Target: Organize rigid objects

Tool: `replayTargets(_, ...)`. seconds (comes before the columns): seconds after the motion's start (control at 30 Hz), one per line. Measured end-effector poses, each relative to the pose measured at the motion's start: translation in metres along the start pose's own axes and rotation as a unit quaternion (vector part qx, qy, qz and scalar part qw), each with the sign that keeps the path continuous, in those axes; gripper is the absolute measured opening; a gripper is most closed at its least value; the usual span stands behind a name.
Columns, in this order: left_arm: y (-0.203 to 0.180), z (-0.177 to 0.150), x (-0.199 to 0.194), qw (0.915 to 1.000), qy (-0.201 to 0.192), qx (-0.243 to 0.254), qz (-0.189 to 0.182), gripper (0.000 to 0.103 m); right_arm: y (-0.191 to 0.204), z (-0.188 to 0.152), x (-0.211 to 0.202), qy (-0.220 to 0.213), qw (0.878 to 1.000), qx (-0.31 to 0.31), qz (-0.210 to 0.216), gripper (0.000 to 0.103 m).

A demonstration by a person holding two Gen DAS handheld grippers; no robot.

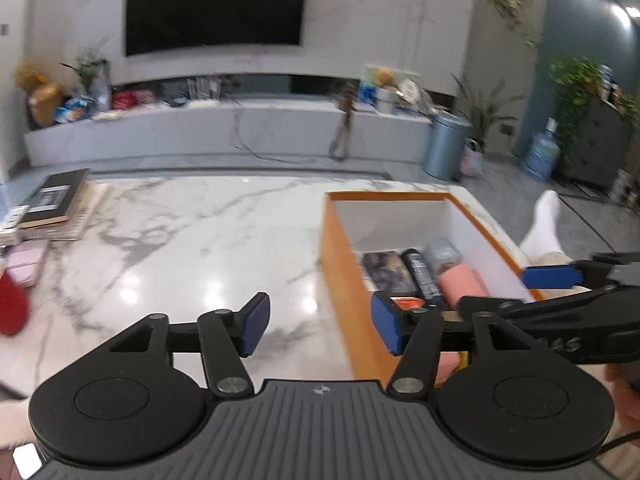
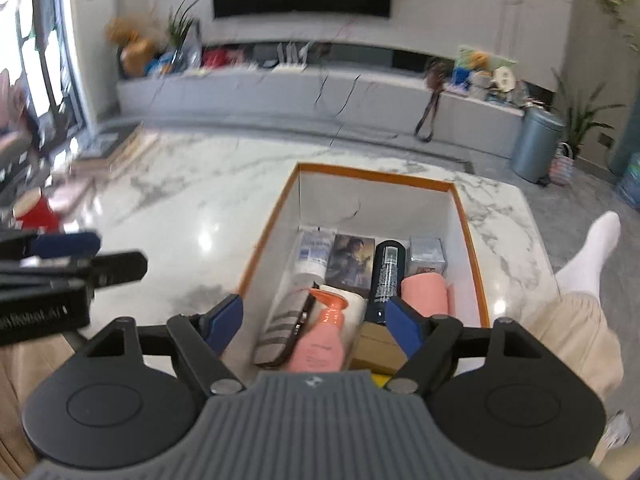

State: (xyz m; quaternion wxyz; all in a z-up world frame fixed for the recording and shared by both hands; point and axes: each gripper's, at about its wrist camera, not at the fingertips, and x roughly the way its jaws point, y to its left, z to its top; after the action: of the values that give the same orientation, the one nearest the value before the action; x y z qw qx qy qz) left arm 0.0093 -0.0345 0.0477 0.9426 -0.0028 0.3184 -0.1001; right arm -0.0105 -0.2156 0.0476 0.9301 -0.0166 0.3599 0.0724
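The right gripper (image 2: 316, 322) hangs over the near end of an open rectangular cardboard box with orange outer walls and a white inside (image 2: 468, 248), which stands on a white marble-patterned table (image 2: 192, 216). Its blue-padded jaws are spread wide with nothing pressed between them; the box's contents lie below and beyond the fingertips.

Directly beneath the gap lies a pink bottle with an orange pump top (image 2: 322, 340), with a grey-and-white striped flat case (image 2: 280, 328) just beside it toward the left finger. Under the right finger sits a tan cardboard carton (image 2: 372, 348). Ahead of that finger lie a black cylindrical can with white print (image 2: 386, 276) and, to its right, a salmon-pink cylinder (image 2: 424, 296). Farther ahead, in a row across the box, are a white tube with blue lettering (image 2: 314, 256), a dark picture card or booklet (image 2: 352, 262) and a small silvery box (image 2: 427, 256). The far half of the box is bare white floor.

The left gripper (image 1: 320, 326) is also spread open and empty, above bare tabletop with the box just to the right of its right finger. Well off to its left lies a stack of books (image 1: 56, 204).
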Motion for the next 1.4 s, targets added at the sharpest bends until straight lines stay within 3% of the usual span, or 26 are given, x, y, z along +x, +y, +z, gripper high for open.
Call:
replayTargets(0.37,0.011,-0.029,-0.017,0.9984,-0.008,-0.017,0.054,0.088,0.031,-0.044,-0.032,-0.081,0.995,0.01,-0.059,0.085)
replayTargets(0.63,0.008,-0.04,-0.015,0.9981,0.011,-0.005,0.06,0.09,0.034,-0.059,-0.029,-0.097,0.992,0.015,-0.079,0.089)
replayTargets(1.4,0.001,-0.053,0.011,0.9958,0.059,0.017,0.068,0.09,0.03,-0.072,-0.002,-0.078,0.994,0.021,-0.077,0.09)
